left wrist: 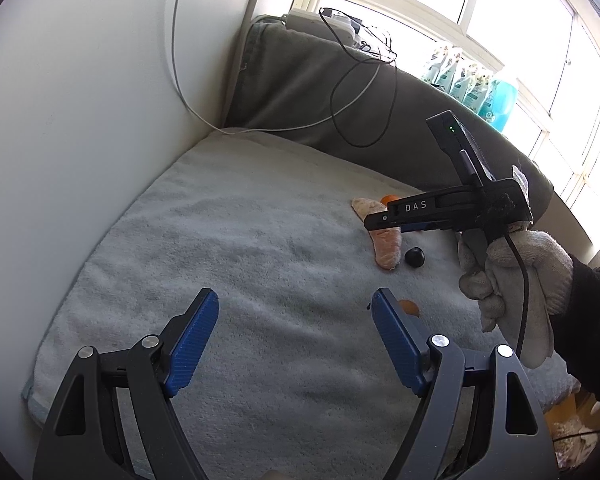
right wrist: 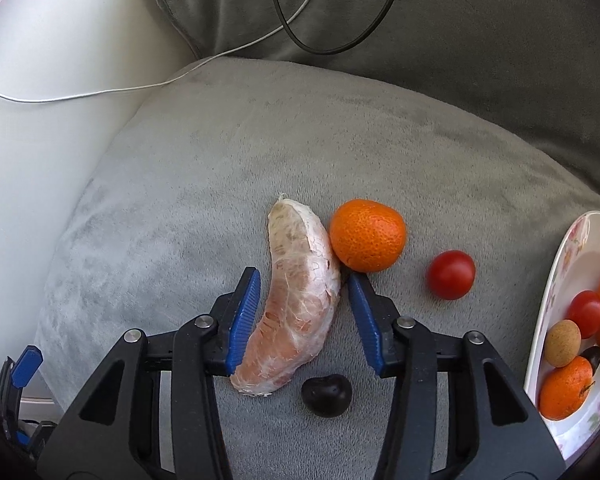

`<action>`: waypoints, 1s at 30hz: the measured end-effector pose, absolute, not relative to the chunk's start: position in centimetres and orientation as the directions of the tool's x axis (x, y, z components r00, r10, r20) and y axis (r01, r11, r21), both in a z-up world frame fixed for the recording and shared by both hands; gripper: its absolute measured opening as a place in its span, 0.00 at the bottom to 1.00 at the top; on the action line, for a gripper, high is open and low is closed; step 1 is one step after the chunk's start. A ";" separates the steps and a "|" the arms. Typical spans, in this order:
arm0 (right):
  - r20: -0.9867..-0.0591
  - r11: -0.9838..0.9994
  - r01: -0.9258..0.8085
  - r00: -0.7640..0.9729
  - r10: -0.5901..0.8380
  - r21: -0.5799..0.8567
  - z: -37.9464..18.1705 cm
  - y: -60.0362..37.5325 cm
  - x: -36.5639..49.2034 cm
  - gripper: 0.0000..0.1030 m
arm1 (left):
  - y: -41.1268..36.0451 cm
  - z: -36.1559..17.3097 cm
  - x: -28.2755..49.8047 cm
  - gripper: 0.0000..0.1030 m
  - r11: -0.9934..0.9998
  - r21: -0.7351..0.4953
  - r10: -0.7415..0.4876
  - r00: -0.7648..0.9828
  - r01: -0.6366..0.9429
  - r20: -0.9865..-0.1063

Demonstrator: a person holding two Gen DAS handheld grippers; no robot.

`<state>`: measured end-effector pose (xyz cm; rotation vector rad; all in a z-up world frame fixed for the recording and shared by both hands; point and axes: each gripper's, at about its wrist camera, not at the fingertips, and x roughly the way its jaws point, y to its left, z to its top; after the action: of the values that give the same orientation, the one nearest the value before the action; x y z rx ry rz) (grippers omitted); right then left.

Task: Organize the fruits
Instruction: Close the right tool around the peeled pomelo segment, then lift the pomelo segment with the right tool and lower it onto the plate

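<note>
Our right gripper [right wrist: 302, 292] straddles the pomelo segment [right wrist: 296, 308]; the jaws stand apart, the left pad just touching, the right one a sliver off. The segment's long axis runs away from us, curving between the pads. It is soft, membrane-skinned, on a plush cushion [right wrist: 180, 200]. A dimpled tangerine [right wrist: 367, 235] touches it beyond the right pad. Our left gripper [left wrist: 296, 340] hangs open, well apart.
</note>
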<state>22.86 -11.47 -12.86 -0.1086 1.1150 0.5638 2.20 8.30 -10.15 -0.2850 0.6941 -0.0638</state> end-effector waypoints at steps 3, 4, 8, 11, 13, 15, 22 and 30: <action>-0.873 0.852 -0.503 0.340 0.349 0.145 -12.8 -11.2 22.4 0.40 | 8.3 -10.2 2.2 0.77 0.959 -0.280 -0.155 0.767 -0.033 -0.622; -0.872 0.848 -0.510 0.342 0.351 0.141 -12.8 -11.1 22.3 0.37 | 8.3 -10.2 2.2 0.77 0.959 -0.280 -0.155 0.767 -0.033 -0.622; -0.866 0.843 -0.522 0.356 0.352 0.128 -12.7 -11.1 22.0 0.36 | 8.4 -10.1 2.1 0.77 0.958 -0.283 -0.153 0.767 -0.038 -0.622; -0.857 0.839 -0.525 0.362 0.368 0.139 -12.4 -11.4 21.6 0.35 | 8.5 -10.0 2.0 0.77 0.959 -0.280 -0.147 0.770 -0.043 -0.621; -0.849 0.838 -0.524 0.363 0.384 0.155 -12.1 -11.9 21.3 0.33 | 8.6 -10.0 1.9 0.77 0.959 -0.279 -0.145 0.770 -0.045 -0.621; -0.840 0.836 -0.523 0.368 0.399 0.168 -11.8 -12.2 21.1 0.31 | 8.5 -10.0 2.0 0.77 0.959 -0.278 -0.143 0.770 -0.047 -0.622; -0.816 0.827 -0.533 0.391 0.426 0.176 -11.1 -13.2 19.8 0.29 | 7.8 -10.0 2.2 0.77 0.960 -0.277 -0.154 0.766 -0.032 -0.624; -0.766 0.820 -0.538 0.437 0.471 0.197 -9.3 -14.8 18.9 0.28 | 7.5 -9.6 2.1 0.77 0.965 -0.262 -0.146 0.768 -0.030 -0.624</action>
<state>18.89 -14.82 -9.35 -0.0808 0.9255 0.6281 2.12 7.47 -9.61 -0.2647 0.6949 -0.0637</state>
